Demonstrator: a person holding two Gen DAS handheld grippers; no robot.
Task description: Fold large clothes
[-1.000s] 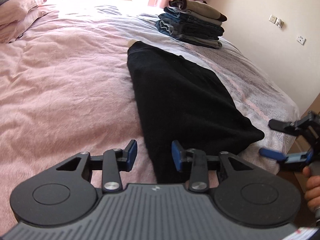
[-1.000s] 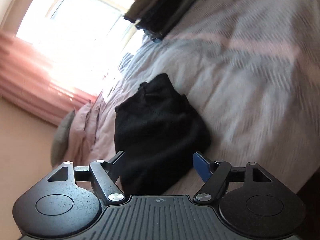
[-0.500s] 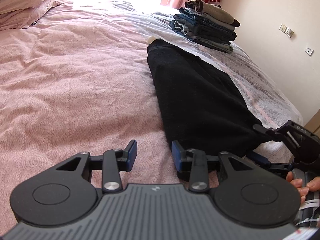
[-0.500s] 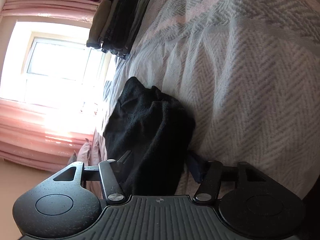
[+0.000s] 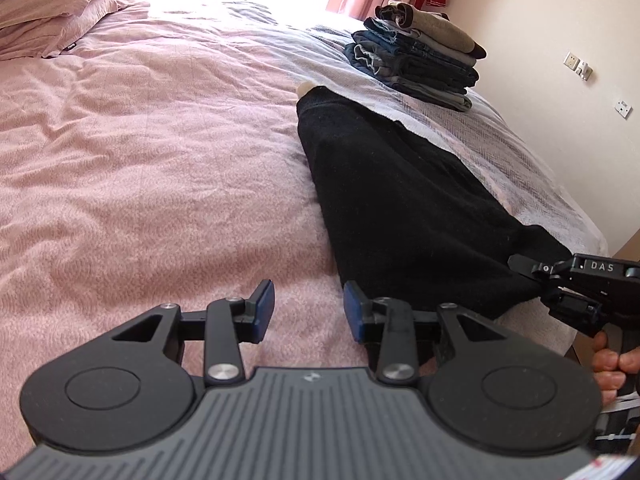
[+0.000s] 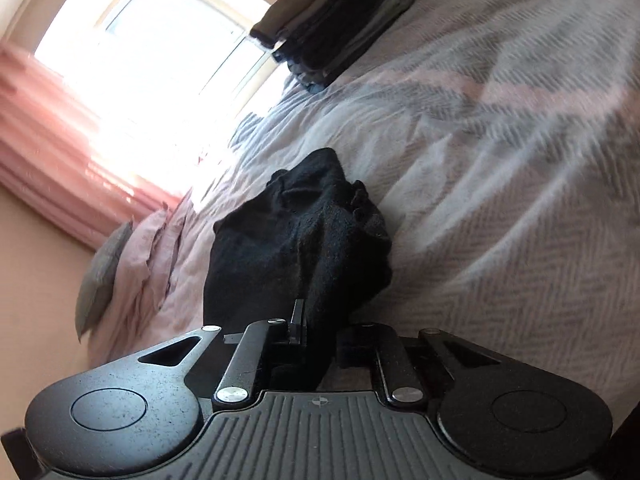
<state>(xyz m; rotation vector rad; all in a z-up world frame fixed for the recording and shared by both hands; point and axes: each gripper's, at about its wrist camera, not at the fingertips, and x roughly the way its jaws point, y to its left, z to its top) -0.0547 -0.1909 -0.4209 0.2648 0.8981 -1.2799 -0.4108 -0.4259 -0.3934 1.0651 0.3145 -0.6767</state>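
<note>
Right gripper pinches the black garment's near end on the bed.

The left gripper [image 5: 308, 312] hovers spread beside the hem; the right gripper [image 6: 320, 334] clamps the black garment [image 5: 404, 208], lying lengthwise toward a stack of folded clothes [image 5: 420, 68] on the pink bedspread [image 5: 140, 152].

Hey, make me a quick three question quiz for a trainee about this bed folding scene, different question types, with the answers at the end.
1. True or false: the right gripper has its fingers shut on the black garment.
2. The left gripper is: A) open above the bedspread, B) shut on a pillow, C) holding jeans.
3. Fill in: the stack of folded clothes sits at the far side of the bed, near the ____.

Key: 1 true; 2 A; 3 wall.
</note>
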